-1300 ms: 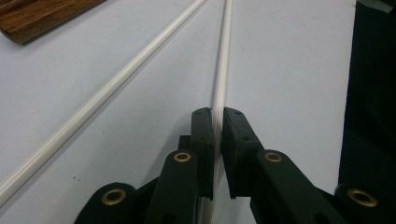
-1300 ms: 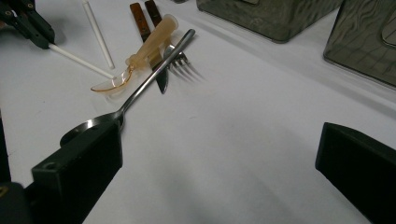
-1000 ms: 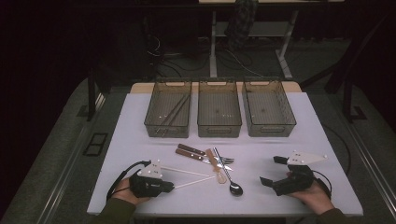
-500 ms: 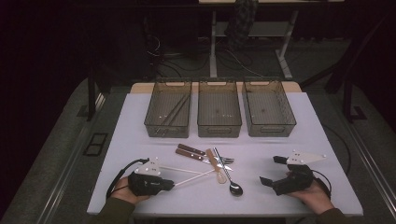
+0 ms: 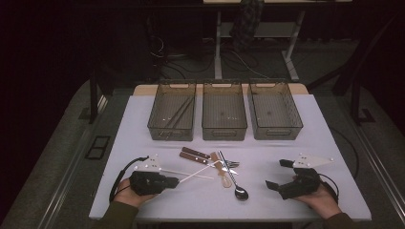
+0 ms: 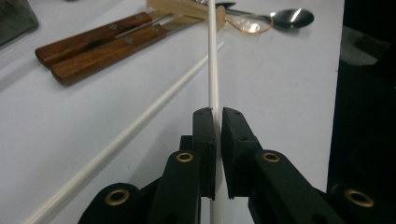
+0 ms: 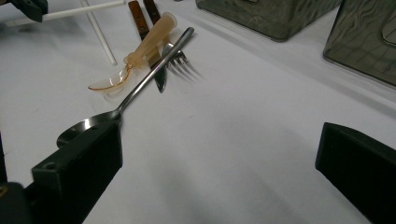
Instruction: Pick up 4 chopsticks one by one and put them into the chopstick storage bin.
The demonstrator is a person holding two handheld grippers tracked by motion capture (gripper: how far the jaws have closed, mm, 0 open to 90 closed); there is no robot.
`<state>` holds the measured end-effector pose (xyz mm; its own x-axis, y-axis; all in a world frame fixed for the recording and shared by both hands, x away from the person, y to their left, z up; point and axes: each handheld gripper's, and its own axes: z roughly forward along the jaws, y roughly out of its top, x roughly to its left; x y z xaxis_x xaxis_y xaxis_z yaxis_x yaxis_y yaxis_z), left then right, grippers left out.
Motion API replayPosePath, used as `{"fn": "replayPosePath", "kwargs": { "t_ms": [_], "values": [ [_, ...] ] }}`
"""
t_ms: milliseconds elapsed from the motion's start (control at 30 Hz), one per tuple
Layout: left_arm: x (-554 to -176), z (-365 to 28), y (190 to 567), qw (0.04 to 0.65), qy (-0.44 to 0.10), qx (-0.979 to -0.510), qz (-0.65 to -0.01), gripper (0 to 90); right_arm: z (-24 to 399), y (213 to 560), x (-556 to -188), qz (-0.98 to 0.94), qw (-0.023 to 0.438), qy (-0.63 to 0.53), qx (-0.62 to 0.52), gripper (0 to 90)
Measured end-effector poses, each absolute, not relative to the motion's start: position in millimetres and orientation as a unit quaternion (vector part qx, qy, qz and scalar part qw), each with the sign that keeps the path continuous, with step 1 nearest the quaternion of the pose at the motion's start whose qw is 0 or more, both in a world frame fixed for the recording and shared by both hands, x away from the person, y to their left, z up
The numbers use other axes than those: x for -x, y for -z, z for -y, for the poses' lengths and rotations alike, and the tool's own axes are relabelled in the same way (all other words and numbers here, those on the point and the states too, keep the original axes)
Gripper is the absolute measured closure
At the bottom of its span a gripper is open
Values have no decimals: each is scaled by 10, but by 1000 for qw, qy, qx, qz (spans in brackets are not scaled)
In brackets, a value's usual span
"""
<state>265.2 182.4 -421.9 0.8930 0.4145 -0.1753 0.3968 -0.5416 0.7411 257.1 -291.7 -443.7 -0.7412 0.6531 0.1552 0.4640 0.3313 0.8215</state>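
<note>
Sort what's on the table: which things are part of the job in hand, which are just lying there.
In hand: white chopstick clamped in left tool; second white chopstick; left bin holding chopsticks.
Lying about: wooden-handled knives, metal spoon, fork, plastic spoon, open right tool.

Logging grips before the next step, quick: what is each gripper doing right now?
Left gripper: shut on a white chopstick.
Right gripper: open, holding nothing, resting near the metal spoon.
</note>
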Motion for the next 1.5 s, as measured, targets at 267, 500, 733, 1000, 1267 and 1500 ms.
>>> {"fn": "replayPosePath", "kwargs": {
  "t_ms": [267,500,733,1000,1267,1500],
  "values": [
    [-2767,-1768,4114,425,-19,-867,-259,841,2920,4439,-2577,-809,102,-464,-345,5],
    [-2871,-1732,4044,420,-35,-863,-277,841,2919,4442,-2577,-809,102,-463,-346,5],
    [-3000,-1748,3950,422,-42,-856,-296,841,2872,4456,-2593,-810,99,-464,-344,5],
    [-3110,-1776,3824,440,-50,-843,-305,841,2836,4469,-2598,-815,97,-459,-341,5],
    [-3279,-1792,3734,446,-59,-834,-319,841,2845,4466,-2594,-814,98,-459,-342,5],
    [-3490,-1770,3651,441,-67,-831,-331,841,2860,4467,-2594,-812,98,-461,-344,5]
  ]
}}
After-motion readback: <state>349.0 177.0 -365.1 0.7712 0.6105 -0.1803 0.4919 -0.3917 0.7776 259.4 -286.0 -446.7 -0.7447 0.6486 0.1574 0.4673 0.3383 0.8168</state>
